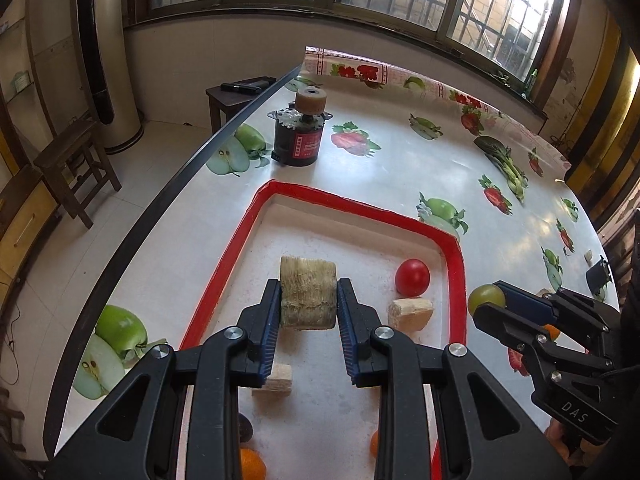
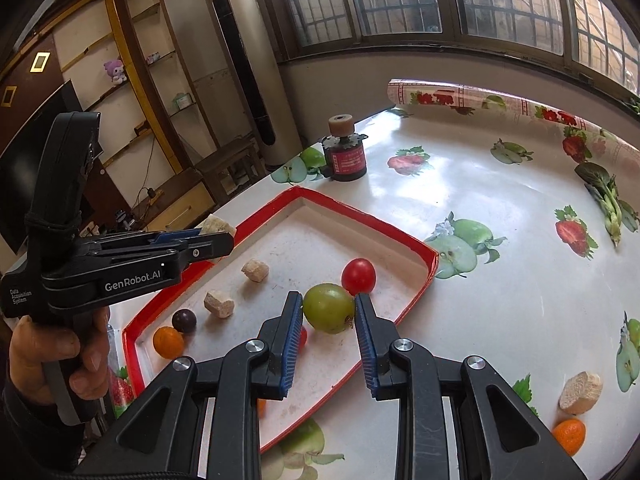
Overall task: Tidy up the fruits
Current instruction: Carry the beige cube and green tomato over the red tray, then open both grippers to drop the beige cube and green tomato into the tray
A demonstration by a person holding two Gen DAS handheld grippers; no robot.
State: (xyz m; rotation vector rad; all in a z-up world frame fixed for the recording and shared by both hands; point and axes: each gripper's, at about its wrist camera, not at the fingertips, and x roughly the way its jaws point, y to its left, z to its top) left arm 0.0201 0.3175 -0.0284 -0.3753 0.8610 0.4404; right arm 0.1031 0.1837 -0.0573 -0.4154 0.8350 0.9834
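Note:
My left gripper (image 1: 308,300) is shut on a pale fibrous sugarcane chunk (image 1: 308,294) and holds it over the red-rimmed tray (image 1: 236,240). My right gripper (image 2: 328,312) is shut on a green grape (image 2: 328,308) above the tray's right side (image 2: 424,280). In the tray lie a red cherry tomato (image 2: 359,276), two cane pieces (image 2: 255,270) (image 2: 218,303), a dark grape (image 2: 184,320) and a small orange (image 2: 168,342). The left gripper shows at left in the right wrist view (image 2: 216,236), the right gripper at right in the left wrist view (image 1: 490,302).
A black motor with a tan wheel (image 1: 298,132) stands beyond the tray. On the fruit-print tablecloth (image 2: 500,300) right of the tray lie a cane piece (image 2: 580,392) and a small orange (image 2: 570,436). The table's dark left edge (image 1: 160,208) drops to the floor with wooden stools.

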